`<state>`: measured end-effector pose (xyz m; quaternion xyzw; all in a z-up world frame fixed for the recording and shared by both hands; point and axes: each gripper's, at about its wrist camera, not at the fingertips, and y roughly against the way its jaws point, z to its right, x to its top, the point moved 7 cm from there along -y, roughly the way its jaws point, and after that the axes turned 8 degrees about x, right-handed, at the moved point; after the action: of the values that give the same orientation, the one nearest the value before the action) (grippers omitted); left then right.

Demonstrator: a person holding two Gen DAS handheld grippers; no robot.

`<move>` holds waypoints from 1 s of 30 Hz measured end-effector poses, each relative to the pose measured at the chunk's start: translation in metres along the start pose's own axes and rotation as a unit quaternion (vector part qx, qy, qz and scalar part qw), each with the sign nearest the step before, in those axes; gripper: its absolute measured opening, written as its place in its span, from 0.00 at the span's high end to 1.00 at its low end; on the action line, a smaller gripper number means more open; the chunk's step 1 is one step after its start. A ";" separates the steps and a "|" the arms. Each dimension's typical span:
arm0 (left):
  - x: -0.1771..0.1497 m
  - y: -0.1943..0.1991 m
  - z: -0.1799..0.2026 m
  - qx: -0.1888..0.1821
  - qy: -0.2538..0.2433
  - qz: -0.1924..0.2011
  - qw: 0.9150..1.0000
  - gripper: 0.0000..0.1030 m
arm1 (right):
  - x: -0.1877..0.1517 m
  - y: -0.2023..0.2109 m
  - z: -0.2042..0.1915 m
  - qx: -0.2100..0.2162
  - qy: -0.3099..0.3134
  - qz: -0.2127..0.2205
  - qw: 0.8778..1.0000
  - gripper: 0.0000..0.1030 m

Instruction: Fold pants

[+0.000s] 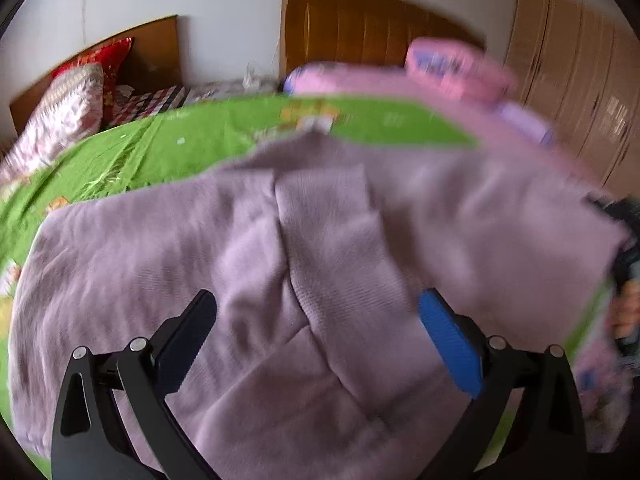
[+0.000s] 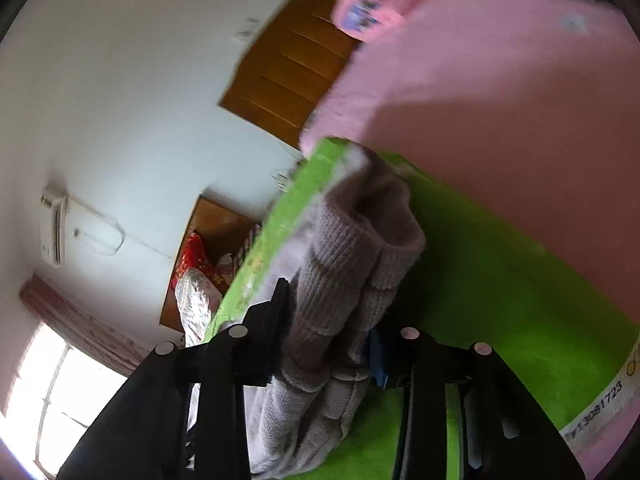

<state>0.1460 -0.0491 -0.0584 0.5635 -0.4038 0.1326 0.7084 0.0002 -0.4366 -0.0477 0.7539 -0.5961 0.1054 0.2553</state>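
Note:
The pants (image 1: pixel 312 264) are pale lilac knit, spread partly folded across the green bed sheet (image 1: pixel 168 148). My left gripper (image 1: pixel 316 320) hovers just above them, open and empty, with its blue pad (image 1: pixel 448 344) on the right. In the right wrist view my right gripper (image 2: pixel 332 332) is shut on the ribbed cuffs of the pants (image 2: pixel 352 256), which bunch up between the jaws above the green sheet (image 2: pixel 500 280). The right gripper and hand show faintly at the right edge of the left wrist view (image 1: pixel 628 280).
A pink quilt (image 1: pixel 460 92) with pink pillows (image 1: pixel 452 60) lies at the head of the bed, before a wooden headboard (image 1: pixel 360 28). A second bed with red and floral pillows (image 1: pixel 76 100) stands left. A wardrobe (image 1: pixel 580 80) is on the right.

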 end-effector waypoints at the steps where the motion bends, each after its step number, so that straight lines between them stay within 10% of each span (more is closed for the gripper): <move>1: 0.005 0.019 -0.012 -0.025 0.029 0.026 0.999 0.02 | 0.003 -0.002 -0.022 0.006 0.033 0.003 0.999 0.66; 6: 0.013 0.082 -0.111 0.014 0.157 0.099 0.983 0.02 | -0.017 -0.035 -0.169 0.056 0.217 -0.017 0.974 0.67; 11: -0.013 0.119 -0.185 0.062 0.233 0.113 0.964 0.02 | -0.108 -0.097 -0.280 0.089 0.367 -0.087 0.922 0.70; 18: -0.054 0.120 -0.201 0.083 0.242 0.079 0.964 0.02 | -0.202 -0.172 -0.256 0.087 0.368 -0.209 0.902 0.71; 21: -0.057 0.108 -0.195 0.072 0.244 0.068 0.965 0.02 | -0.260 -0.182 -0.249 0.055 0.443 -0.244 0.861 0.71; 30: -0.049 0.091 -0.165 0.047 0.209 0.051 0.975 0.02 | -0.251 -0.177 -0.229 0.089 0.398 -0.258 0.876 0.72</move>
<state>0.1257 0.1430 -0.0367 0.5350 -0.2682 0.3020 0.7420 0.1348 -0.0795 -0.0157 0.7947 -0.2163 0.3801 0.4210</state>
